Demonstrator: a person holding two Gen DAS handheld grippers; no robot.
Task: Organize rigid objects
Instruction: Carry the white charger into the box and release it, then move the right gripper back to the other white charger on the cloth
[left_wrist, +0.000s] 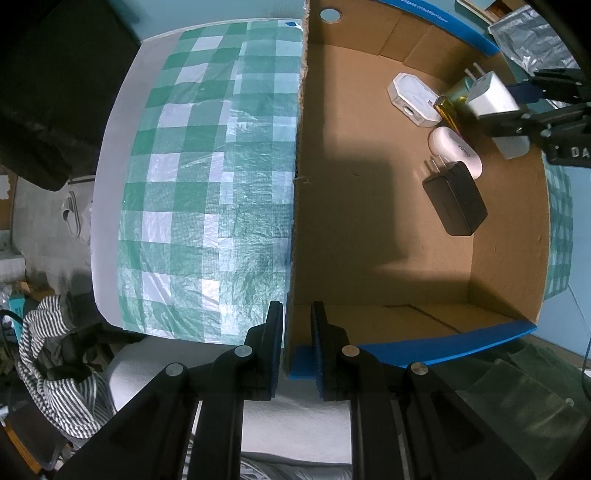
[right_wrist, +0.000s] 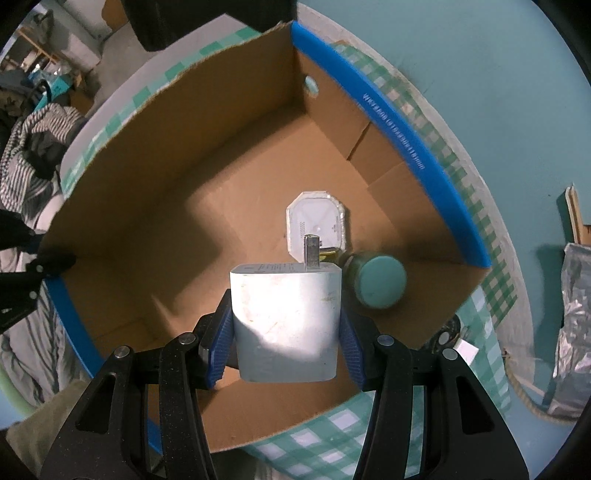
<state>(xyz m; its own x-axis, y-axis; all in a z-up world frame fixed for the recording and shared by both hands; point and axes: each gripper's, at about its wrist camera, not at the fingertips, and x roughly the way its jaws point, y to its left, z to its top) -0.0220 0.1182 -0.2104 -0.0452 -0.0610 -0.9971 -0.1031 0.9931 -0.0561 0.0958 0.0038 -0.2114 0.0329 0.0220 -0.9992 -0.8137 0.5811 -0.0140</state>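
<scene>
Left wrist view, left to right: we see a striped cloth (left_wrist: 48, 354) low at the left edge, then the tabletop (left_wrist: 110, 206) under a green-and-white checked cover (left_wrist: 207, 166). The cardboard box (left_wrist: 369, 229) sits on the cover, open top, blue outer faces. Our left tool (left_wrist: 297, 347) straddles the box's near left corner, one finger outside the wall, one inside, pads close against the cardboard; we read it as clamped on the box wall.

Inside the box, all toward the far right corner: a white octagonal case (left_wrist: 413, 98), a gold stick (left_wrist: 448, 112) just beside it, a white oval case (left_wrist: 456, 146) touching a black charger (left_wrist: 456, 199) with its prongs up. Above those, the white charger (left_wrist: 493, 98) hangs in our right tool (left_wrist: 517, 110), off the box floor.

Right wrist view, left to right: the same cloth (right_wrist: 33, 147) at far left, the left tool's body (right_wrist: 22, 288) at the box corner, the box (right_wrist: 177, 206) below us. Our right tool (right_wrist: 284, 350) is closed part way on the white charger (right_wrist: 286, 321), blue pads pressed on both its sides, prong pointing away from the camera. Past it sit the octagonal case (right_wrist: 316, 218) and a teal-capped jar (right_wrist: 380, 282) on the box floor, just right of the charger. A silver foil bag (right_wrist: 572, 332) lies far right, outside the box.
</scene>
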